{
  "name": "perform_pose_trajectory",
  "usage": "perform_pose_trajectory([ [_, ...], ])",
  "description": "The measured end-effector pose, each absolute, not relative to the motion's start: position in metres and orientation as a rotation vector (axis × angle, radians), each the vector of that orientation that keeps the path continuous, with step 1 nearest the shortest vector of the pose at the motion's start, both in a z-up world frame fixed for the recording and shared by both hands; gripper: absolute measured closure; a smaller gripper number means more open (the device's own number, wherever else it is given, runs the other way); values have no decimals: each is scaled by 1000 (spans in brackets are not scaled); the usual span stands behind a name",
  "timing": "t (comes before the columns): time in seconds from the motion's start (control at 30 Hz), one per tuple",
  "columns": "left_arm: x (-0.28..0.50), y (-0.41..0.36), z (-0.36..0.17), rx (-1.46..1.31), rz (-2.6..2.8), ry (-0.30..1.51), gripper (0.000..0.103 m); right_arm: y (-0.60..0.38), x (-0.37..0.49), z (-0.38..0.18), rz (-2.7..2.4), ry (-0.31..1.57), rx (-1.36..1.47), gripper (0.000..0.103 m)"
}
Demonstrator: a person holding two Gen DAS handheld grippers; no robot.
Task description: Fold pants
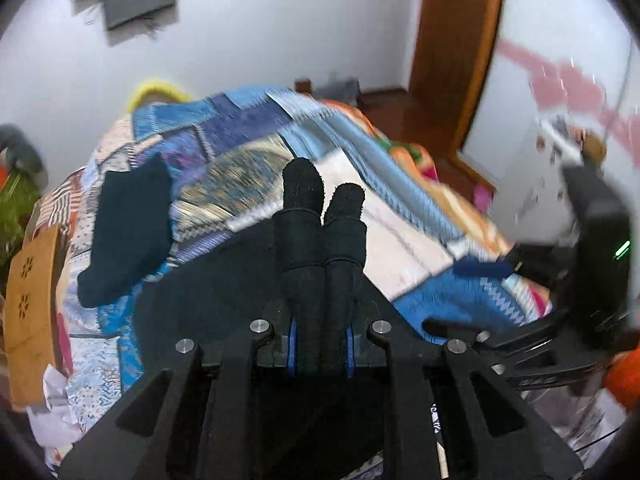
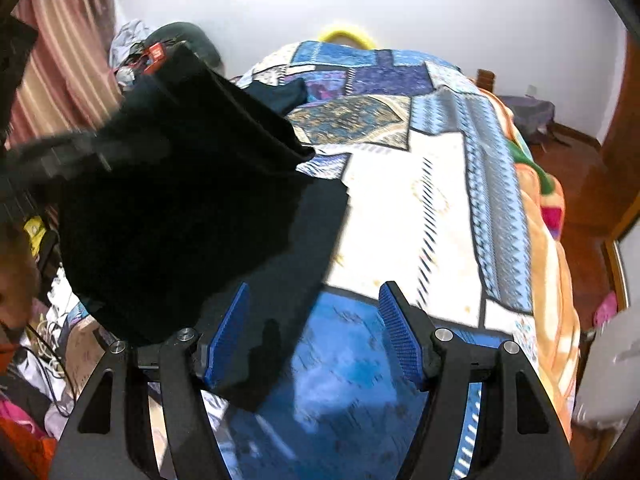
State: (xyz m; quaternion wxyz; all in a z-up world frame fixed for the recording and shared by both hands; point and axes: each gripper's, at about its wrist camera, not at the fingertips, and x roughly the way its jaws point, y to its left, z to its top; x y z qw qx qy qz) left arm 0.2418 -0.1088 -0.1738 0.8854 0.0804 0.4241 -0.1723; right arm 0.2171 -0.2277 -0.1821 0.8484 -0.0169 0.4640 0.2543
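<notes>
Two grippers work over the patchwork bedspread [image 2: 400,208]: the left gripper [image 1: 322,196] is clenched, seemingly lifting the dark pants [image 2: 180,200] off the bed, while the right gripper [image 2: 314,328] hangs released nearby.

Place: a home bedroom.
Bed: covered by a patchwork quilt [image 2: 400,128] in blues and whites, an orange blanket [image 2: 548,264] along one side.
Walls: plain white, with a wooden door frame [image 1: 456,48].
Floor: reddish wood [image 2: 568,172].
Window side: striped pink curtain [image 2: 60,48] beside heaped clothes and cables.
</notes>
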Motion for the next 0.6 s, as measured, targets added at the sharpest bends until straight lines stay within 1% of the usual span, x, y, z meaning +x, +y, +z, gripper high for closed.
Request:
perform_pose_trajectory([
  [0.1, 246, -125, -197, 206, -388, 955, 85, -237, 211, -188, 523, 995, -23, 40],
  [0.17, 241, -133, -208, 230, -404, 999, 82, -241, 206, -190, 520, 1000, -20, 40],
  [0.23, 235, -138, -218, 268, -429, 1028, 73, -241, 202, -192, 521, 1003, -21, 40],
  [0.27, 231, -140, -221, 289, -451, 1044, 60, -242, 199, -193, 521, 1004, -21, 40],
  [0.3, 229, -141, -222, 296, -477, 1054, 50, -242, 198, -194, 524, 1006, -18, 40],
  [0.37, 220, -142, -219, 298, -516, 1042, 39, -242, 196, -194, 531, 1008, -16, 40],
  [0.47, 209, -138, -196, 318, -500, 971, 36, -240, 194, -195, 539, 1009, -10, 40],
  [0.53, 209, -126, -177, 312, -459, 912, 32, -240, 193, -195, 544, 1009, -10, 40],
  [0.6, 216, -109, -161, 302, -396, 857, 20, -239, 191, -195, 546, 1008, -14, 40],
])
